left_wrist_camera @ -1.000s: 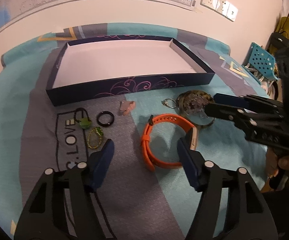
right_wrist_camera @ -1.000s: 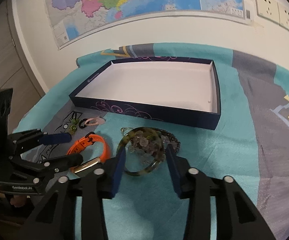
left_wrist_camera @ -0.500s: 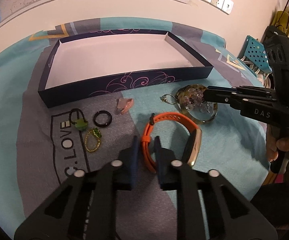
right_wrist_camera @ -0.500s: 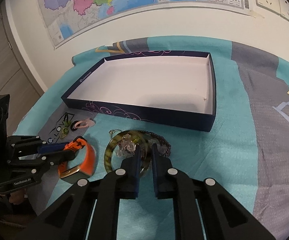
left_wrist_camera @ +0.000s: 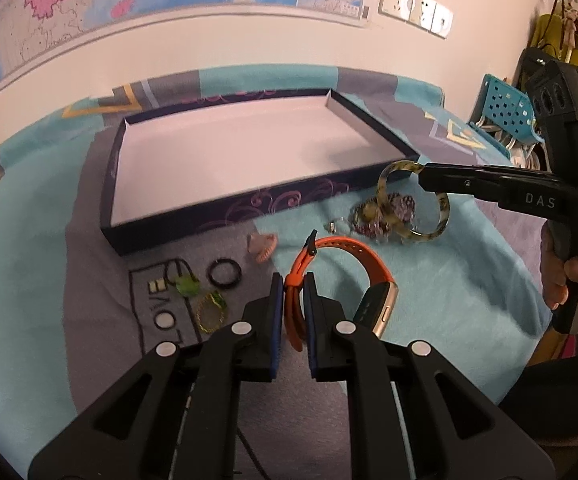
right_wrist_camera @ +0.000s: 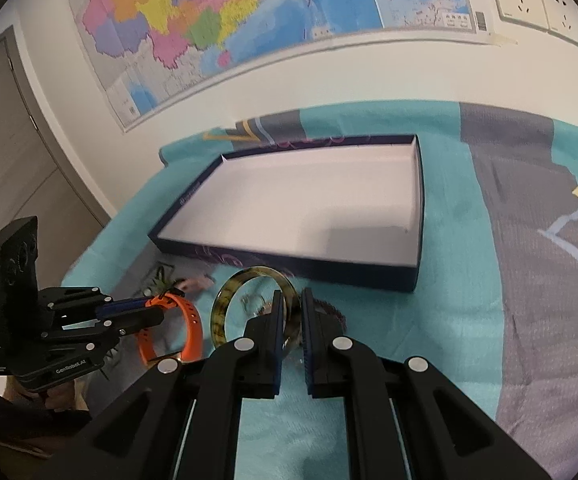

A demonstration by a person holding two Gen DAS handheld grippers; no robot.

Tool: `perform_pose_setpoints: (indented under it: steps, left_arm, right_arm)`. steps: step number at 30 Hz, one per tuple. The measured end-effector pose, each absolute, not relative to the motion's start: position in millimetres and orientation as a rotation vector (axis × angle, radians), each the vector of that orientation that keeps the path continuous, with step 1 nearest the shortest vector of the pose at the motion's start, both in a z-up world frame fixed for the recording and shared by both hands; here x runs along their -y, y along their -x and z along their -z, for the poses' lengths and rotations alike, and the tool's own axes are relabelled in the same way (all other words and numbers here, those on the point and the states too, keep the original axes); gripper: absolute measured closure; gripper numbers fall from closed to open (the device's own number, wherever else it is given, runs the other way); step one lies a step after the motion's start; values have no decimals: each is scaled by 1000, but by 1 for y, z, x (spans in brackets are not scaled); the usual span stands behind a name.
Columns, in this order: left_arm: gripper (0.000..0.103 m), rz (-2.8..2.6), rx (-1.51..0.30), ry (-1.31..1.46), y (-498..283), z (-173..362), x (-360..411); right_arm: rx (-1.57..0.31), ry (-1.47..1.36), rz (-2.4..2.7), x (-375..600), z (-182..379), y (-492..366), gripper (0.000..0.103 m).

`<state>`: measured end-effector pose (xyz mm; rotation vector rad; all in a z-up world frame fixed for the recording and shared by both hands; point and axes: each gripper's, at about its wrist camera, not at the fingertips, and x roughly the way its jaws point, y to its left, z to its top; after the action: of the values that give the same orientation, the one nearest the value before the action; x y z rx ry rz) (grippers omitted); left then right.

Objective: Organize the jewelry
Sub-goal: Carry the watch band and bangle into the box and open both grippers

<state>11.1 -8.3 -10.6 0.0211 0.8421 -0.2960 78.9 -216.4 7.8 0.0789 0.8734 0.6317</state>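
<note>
On the teal and grey cloth (left_wrist_camera: 29,280) one dark blue tray (left_wrist_camera: 193,220) with a white floor lies open, nothing inside it. In the left wrist view, going from left to right in front of the tray, five small pieces rest on the grey patch: one green pendant on a black cord (left_wrist_camera: 187,285), one gold and green chain loop (left_wrist_camera: 211,308), one black ring (left_wrist_camera: 225,273), one pink clip (left_wrist_camera: 263,245), and further right one heap of purple beads (left_wrist_camera: 385,216) with a small metal ring beside it.

The left gripper (left_wrist_camera: 293,284) has its two blue-padded fingers pressed against the strap of the one orange watch (left_wrist_camera: 341,248), pinching it near the clasp; whether the watch has left the cloth cannot be told.

The right gripper (right_wrist_camera: 290,304) is clamped on the rim of the one tortoiseshell bangle (right_wrist_camera: 241,284), which stands upright, just in front of the tray's near wall and above the beads.

Two sockets show on the wall to the right of one map (right_wrist_camera: 249,20).
</note>
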Motion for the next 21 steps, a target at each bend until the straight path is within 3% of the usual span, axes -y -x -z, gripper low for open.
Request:
perform_pose_setpoints:
  steps: [11, 21]
  left_arm:
    - [92, 256, -726, -111, -55, -44, -12]
    - [92, 254, -773, -142, -138, -36, -24]
  right_arm:
    - [-824, -118, -636, 207, -32, -141, 96]
    - [-879, -156, -583, 190, -16, -216, 96]
